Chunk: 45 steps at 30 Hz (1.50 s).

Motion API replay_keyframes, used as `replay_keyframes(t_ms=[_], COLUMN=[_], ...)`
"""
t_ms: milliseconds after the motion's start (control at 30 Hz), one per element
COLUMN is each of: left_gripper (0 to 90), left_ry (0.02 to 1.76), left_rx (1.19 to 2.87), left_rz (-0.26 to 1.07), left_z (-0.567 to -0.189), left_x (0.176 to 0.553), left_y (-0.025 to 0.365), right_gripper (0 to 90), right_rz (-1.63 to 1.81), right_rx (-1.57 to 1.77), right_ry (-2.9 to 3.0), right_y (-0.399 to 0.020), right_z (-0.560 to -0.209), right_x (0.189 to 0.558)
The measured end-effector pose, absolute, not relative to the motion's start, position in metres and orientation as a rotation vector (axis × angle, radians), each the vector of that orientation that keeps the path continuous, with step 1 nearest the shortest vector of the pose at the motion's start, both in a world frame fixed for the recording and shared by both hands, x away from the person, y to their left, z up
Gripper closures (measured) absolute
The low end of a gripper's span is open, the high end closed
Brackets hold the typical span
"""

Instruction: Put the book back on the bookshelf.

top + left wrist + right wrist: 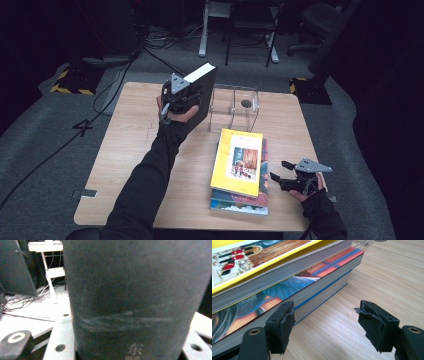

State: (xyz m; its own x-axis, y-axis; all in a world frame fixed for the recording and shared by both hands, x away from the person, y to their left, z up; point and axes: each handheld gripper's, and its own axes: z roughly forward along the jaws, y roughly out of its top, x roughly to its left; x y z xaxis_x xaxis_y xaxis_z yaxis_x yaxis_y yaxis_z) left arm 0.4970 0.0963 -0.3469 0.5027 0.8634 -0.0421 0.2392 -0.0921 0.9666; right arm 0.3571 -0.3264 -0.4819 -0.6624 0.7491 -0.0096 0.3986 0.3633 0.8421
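Black hardback book (202, 92) is up off the table (130, 150), held in the left tongs (176, 102) over the far-left part of the tabletop, just left of a clear acrylic stand (235, 107). Book is tilted, pale page edge facing up & away at the top. In the left tongs' view its dark cover (135, 297) sits right against the lens, scuffed w/ faint pale streaks & some small printed characters low down; jaws themselves are hidden behind it, but the high view shows the book clamped in that hand's tongs. Right tongs (286, 174) rest low at the near-right of the table, pointing left toward a stack of books (240, 197); jaws apart w/ nothing between them. In the right tongs' view (325, 325) the left pad sits close by the lower book's page edge, can't tell if touching; right pad is over bare wood, its foam torn. Stack is topped by a yellow-covered book (237, 160) w/ a picture on the front; beneath it one w/ a blue & orange cover (294, 283), then a blue-edged one at the bottom. Stack lies near-centre of the table, well apart from the lifted black book.
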Motion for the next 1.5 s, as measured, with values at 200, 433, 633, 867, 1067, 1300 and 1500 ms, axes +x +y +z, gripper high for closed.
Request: replay_keyframes(t_ms=[200,433,633,867,1067,1300,1500], left_gripper=[53.1,53.1,53.1,53.1,53.1,53.0,52.9], left_ry=[1.023,1.062,1.081,1.138,1.18,1.215,1.216], left_rx=[1.595,1.568,1.565,1.538,1.518,1.504,1.483], left_rz=[0.732,0.802,0.825,0.862,0.904,0.924,0.913], left_z=[-0.349,-0.348,-0.349,-0.362,-0.375,-0.389,-0.4], left_x=[0.507,0.52,0.532,0.546,0.555,0.556,0.555], left_y=[0.084,0.068,0.06,0.053,0.048,0.051,0.058], right_gripper=[29.6,29.8,30.0,30.3,31.2,31.7,31.7], right_rz=[1.215,1.212,1.221,1.21,1.238,1.269,1.266], right_rx=[1.003,0.993,0.982,0.955,0.955,0.952,0.952], right_ry=[2.243,2.25,2.252,2.259,2.243,2.224,2.223], right_y=[-0.325,-0.323,-0.322,-0.319,-0.318,-0.317,-0.316], right_z=[-0.483,-0.484,-0.484,-0.483,-0.48,-0.478,-0.478], right_x=[0.357,0.357,0.357,0.356,0.356,0.357,0.357])
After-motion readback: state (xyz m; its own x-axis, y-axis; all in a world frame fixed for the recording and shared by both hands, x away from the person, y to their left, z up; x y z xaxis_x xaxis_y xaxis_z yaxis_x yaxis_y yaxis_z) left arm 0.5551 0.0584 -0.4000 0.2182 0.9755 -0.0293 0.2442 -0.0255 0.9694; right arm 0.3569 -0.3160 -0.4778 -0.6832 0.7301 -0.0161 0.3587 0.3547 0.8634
